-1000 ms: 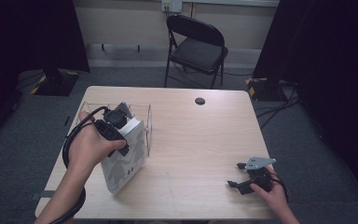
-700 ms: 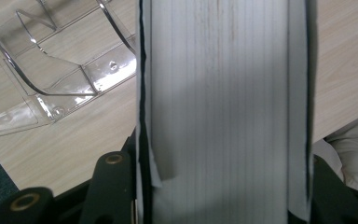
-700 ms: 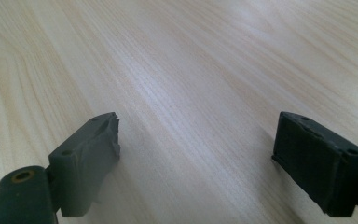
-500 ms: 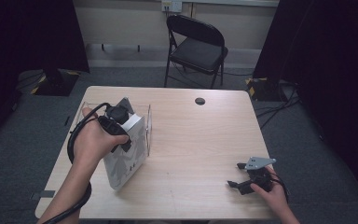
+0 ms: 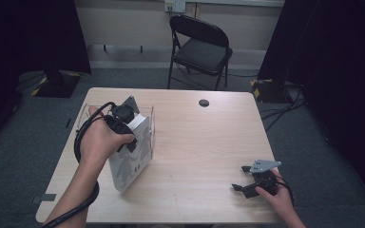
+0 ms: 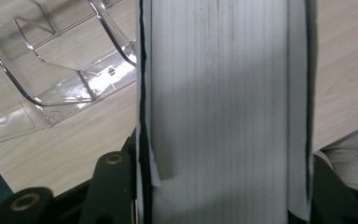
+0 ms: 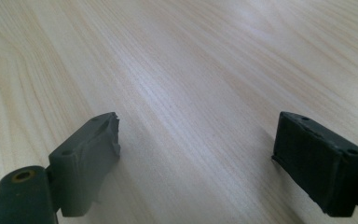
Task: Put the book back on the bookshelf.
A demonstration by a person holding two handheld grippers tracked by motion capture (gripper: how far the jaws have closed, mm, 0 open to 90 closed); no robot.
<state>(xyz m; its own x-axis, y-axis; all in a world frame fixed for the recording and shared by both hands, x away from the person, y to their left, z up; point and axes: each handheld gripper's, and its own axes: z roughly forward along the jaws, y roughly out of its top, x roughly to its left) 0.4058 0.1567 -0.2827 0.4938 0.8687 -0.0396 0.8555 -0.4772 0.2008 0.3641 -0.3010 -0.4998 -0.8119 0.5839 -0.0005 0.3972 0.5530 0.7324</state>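
1. White and thick, the book [image 5: 130, 154] stands tilted on the left half of the desk [image 5: 204, 142], its lower corner resting on the wood near the front edge.
2. Your left hand-held gripper [image 5: 123, 126] clamps that book from above, one jaw on each cover (the page block [image 6: 219, 112] runs straight up between the jaws in the left gripper view).
3. Your left hand [image 5: 100, 140] wraps the gripper's body, and its black cable [image 5: 83, 142] loops round your wrist and trails down your forearm.
4. Clear plastic, a holder [image 6: 60, 79] lies on the desk just beside the book, on its far-left side; whether the two touch you cannot tell from these views.
5. Your right hand-held gripper [image 5: 244, 183] rests low over the desk's near right corner, well apart from the book, its jaws spread wide with only bare wood between them.
6. A small black round object [image 5: 203, 102] sits near the far edge of the desk.
7. Beyond the desk stands a black folding chair [image 5: 199, 47].
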